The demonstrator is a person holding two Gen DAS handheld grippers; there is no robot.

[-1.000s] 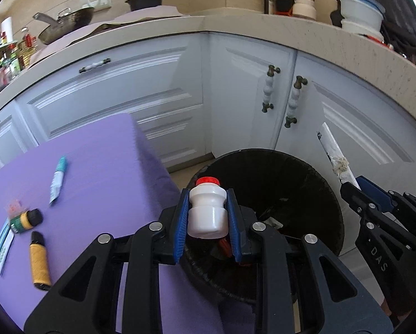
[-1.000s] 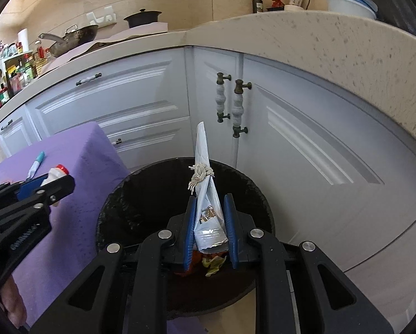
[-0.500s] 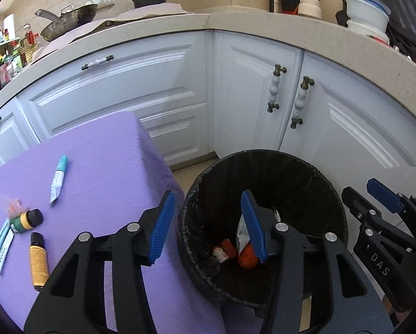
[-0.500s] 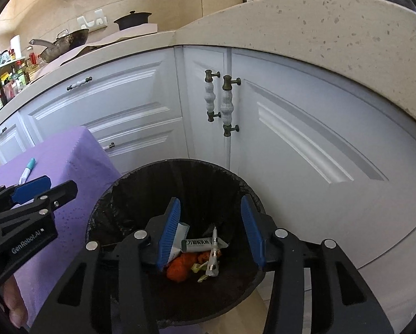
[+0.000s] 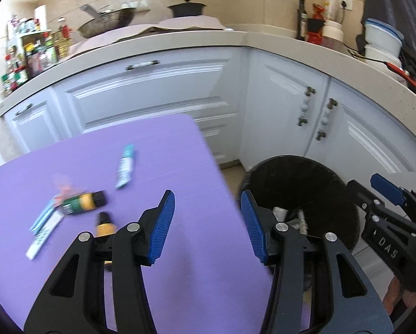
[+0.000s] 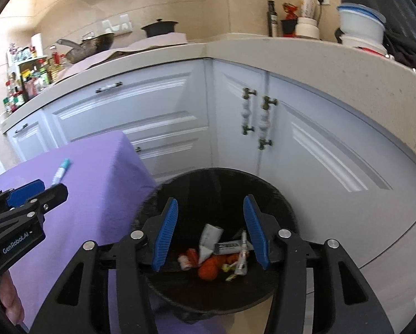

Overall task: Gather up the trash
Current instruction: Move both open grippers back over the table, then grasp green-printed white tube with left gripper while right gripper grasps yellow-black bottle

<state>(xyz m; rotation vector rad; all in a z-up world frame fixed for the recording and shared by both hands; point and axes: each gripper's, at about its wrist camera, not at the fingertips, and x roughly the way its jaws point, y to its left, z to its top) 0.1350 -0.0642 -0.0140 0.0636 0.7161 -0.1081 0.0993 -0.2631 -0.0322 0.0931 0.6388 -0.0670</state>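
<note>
Left wrist view. Left gripper (image 5: 208,225): blue-padded fingers apart, nothing between them, above the near right part of the purple table (image 5: 157,167). On the table, left side: a white tube with a teal cap (image 5: 125,167), lying lengthwise; a small dark bottle with a green and yellow label (image 5: 82,202), on its side; a small orange bottle with a black cap (image 5: 104,224), partly hidden behind the left finger; flat white and blue strips (image 5: 42,226) at the near left; a pinkish scrap (image 5: 61,185), too blurred to name. Right of the table: black trash bin (image 5: 299,178), only a little of its contents visible past the right finger. Far right: right gripper (image 5: 386,194) seen from the side, its spread not readable here. Behind: white cabinets (image 5: 157,89) under a pale countertop.

Right wrist view. Right gripper (image 6: 210,228): fingers apart and opening, nothing between them, above the trash bin (image 6: 216,181). This view alone looks into the bin: white tubes (image 6: 209,236), an orange lump (image 6: 208,267), a small white bottle with a red cap (image 6: 186,260), yellow scraps. Of the table (image 6: 96,183) only the far corner and the teal-capped tube (image 6: 59,170) appear; the bottles and strips lie outside this view. Near left: left gripper (image 6: 38,192) from the side, with part of a hand (image 6: 10,297) beneath it.
</note>
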